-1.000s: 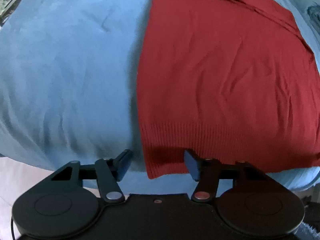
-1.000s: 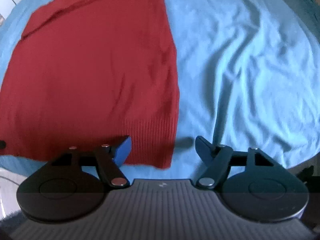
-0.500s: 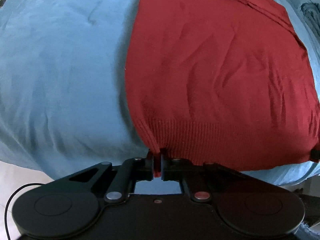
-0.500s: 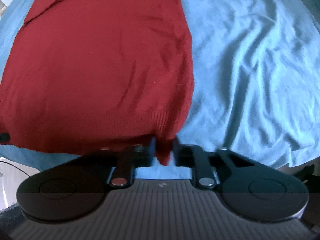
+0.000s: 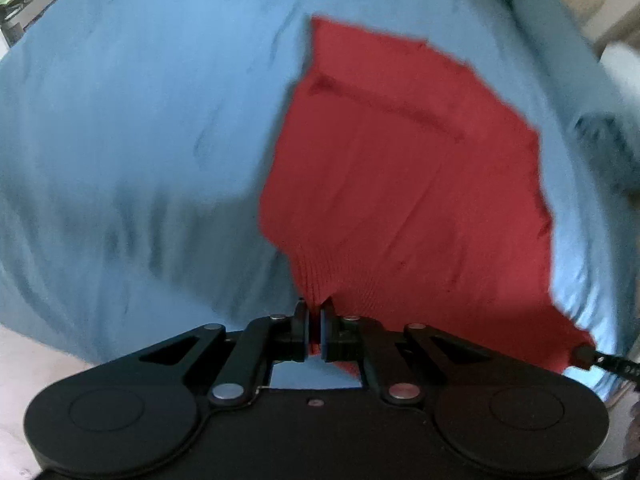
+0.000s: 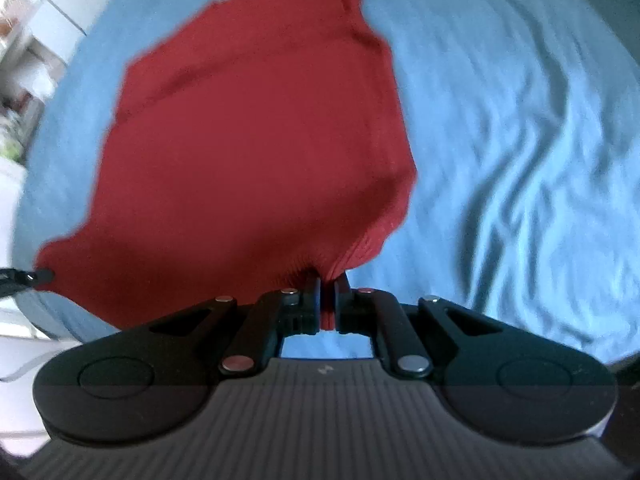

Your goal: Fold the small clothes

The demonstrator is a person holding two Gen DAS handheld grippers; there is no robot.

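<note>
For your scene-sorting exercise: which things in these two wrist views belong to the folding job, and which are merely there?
Part of the job:
red knitted garment
left gripper, shut on one hem corner
right gripper, shut on the other hem corner

Merely there:
blue bedsheet under the garment
shelves, blurred, at the edge

My right gripper [image 6: 328,300] has its two black fingers pressed together on the ribbed hem corner of a dark red knitted garment [image 6: 248,152], a strip of red cloth showing between them. The garment spreads ahead of my tool and to its left, lifted at the hem and sloping away towards a folded band at its far end. At the far left, the tip of my left gripper [image 6: 40,274] pinches the other hem corner. Beneath and to the right of my tool lies a wrinkled light blue bedsheet [image 6: 520,140].
</note>
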